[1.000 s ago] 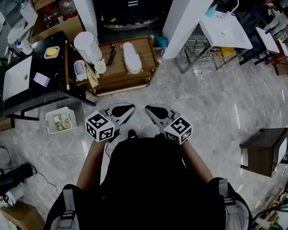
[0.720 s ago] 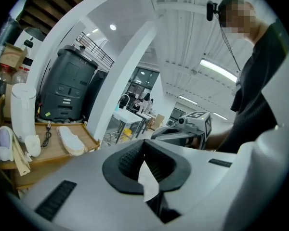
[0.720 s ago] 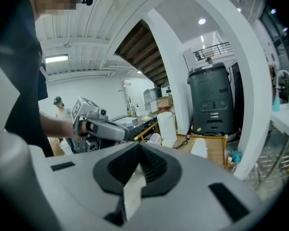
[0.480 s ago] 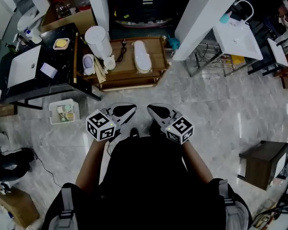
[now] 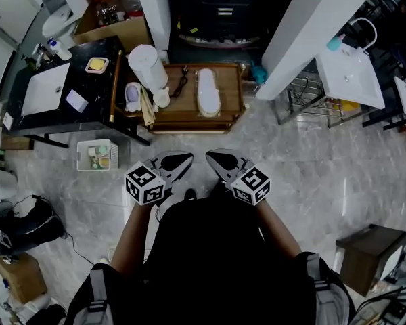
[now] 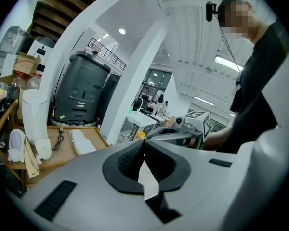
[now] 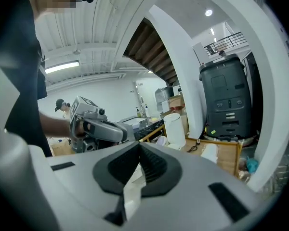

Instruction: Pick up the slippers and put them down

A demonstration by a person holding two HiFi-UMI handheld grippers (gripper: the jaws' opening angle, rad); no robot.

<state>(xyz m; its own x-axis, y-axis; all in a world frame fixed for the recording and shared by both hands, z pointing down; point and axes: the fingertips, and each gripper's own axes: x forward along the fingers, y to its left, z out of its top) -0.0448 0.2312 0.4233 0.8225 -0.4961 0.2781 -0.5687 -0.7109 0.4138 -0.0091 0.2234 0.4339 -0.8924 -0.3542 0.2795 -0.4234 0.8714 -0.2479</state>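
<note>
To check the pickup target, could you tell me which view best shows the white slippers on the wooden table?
The head view: it looks down on the white slippers, whole outline clear on the brown wooden table. The left gripper view shows them low, foreshortened; the right gripper view only a small white part.

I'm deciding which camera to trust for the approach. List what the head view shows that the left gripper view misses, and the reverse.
Only the head view: the white basket on the floor and the dark stool. Only the left gripper view: the ceiling light, and the left gripper close up, jaws shut on nothing. Both: the white slippers on the wooden table, the tall white cylinder, and the right gripper.
</note>
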